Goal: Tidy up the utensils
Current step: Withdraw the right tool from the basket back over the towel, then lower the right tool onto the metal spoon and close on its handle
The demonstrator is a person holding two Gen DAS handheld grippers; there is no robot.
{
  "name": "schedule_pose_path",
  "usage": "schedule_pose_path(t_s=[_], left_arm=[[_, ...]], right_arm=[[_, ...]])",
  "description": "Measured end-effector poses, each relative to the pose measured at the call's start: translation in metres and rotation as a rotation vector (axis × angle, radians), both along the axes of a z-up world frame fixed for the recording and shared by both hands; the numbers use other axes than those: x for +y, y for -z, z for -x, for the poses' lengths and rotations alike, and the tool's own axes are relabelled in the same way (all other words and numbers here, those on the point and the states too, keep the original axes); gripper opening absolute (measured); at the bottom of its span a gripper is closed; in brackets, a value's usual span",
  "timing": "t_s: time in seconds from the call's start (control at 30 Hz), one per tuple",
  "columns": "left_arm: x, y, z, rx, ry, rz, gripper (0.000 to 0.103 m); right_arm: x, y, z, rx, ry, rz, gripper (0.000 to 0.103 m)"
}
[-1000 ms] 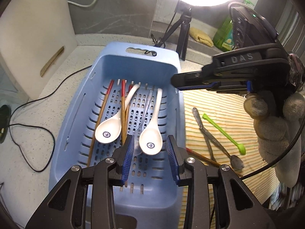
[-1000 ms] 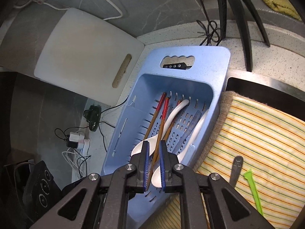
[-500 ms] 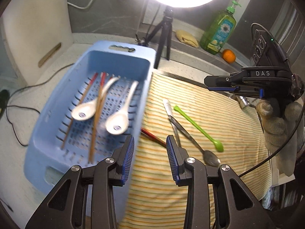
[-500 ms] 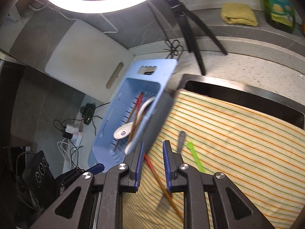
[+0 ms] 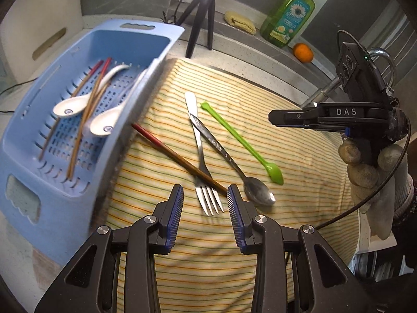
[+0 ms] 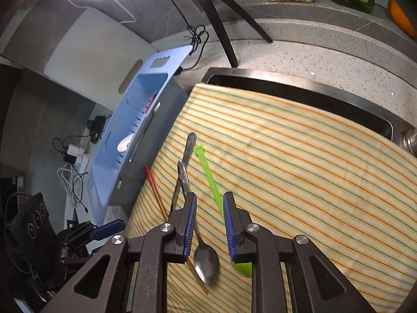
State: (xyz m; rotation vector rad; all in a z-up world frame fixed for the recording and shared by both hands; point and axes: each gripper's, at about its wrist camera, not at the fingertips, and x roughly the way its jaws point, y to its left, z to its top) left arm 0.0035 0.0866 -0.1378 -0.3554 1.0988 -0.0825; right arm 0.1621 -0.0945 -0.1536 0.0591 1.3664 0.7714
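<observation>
A fork (image 5: 199,140), a metal spoon (image 5: 221,151), a green plastic spoon (image 5: 239,138) and one red-tipped chopstick (image 5: 177,152) lie crossed on the striped cloth (image 5: 299,156). To their left, the blue basket (image 5: 52,203) holds two white spoons (image 5: 70,108) and several chopsticks (image 5: 86,120). My left gripper (image 5: 205,193) hovers open over the fork's tines, empty. My right gripper (image 6: 209,198) is open too, above the metal spoon (image 6: 207,263) and green spoon (image 6: 208,174), gripping neither. A gloved hand holds the right gripper (image 5: 273,116) at the right.
The cloth covers a sink (image 6: 286,86) with a tap (image 5: 325,91) at its right. Behind stand a green soap bottle (image 5: 289,13), an orange (image 5: 302,52), a yellow sponge (image 5: 239,20) and a lamp tripod (image 5: 200,13). A white cutting board (image 5: 34,34) leans at far left.
Both grippers swung right, from over the blue basket to above the utensils on the striped cloth. The right jaws stand a little wider than a second ago.
</observation>
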Motion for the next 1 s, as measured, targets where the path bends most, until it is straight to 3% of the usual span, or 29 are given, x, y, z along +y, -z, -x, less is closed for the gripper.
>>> schedule_pose_path(t_s=[0.17,0.67,1.0], left_arm=[[-0.008,0.006,0.003,0.017,0.003,0.034,0.033],[-0.013,0.014,-0.002,0.032,0.008,0.043,0.033],[-0.017,0.012,0.011,0.028,0.000,0.034,0.033]], right_arm=[[0.001,0.010,0.009,0.017,-0.026,0.020,0.019],[0.025,0.026,0.031,0.022,-0.135,0.053,0.019],[0.036,0.042,0.022,0.125,-0.162,0.043,0.019]])
